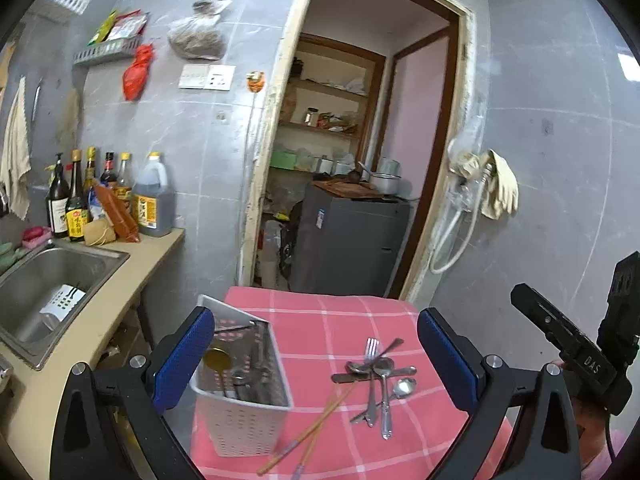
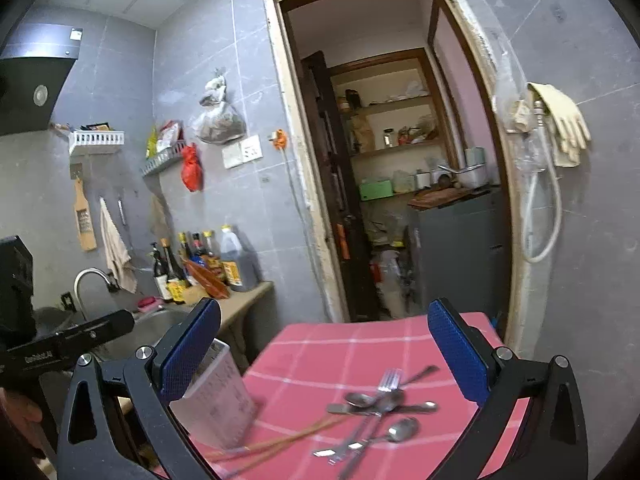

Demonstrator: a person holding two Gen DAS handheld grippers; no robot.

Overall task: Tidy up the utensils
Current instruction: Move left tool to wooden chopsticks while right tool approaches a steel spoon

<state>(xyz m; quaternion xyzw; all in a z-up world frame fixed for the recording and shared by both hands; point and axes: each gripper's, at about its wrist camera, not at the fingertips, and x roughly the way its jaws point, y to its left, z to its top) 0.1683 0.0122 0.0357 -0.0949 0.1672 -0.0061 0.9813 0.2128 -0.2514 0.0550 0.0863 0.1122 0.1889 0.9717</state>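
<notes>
A white perforated utensil holder (image 1: 242, 412) stands at the left of a small table with a pink checked cloth (image 1: 332, 320); it holds a gold spoon (image 1: 217, 359) and some dark utensils. A pile of metal spoons, a fork and a knife (image 1: 378, 372) lies to its right, beside a pair of wooden chopsticks (image 1: 308, 430). My left gripper (image 1: 316, 354) is open and empty above the table, its blue pads either side of holder and pile. My right gripper (image 2: 324, 354) is open and empty above the pile (image 2: 376, 404), with the holder (image 2: 218, 396) at its left finger.
A steel sink (image 1: 48, 292) with a white holder in it sits in the counter at left, with sauce bottles (image 1: 108, 196) behind. An open doorway (image 1: 360, 140) with a grey cabinet lies beyond the table. Gloves and a hose hang on the right wall (image 1: 492, 188).
</notes>
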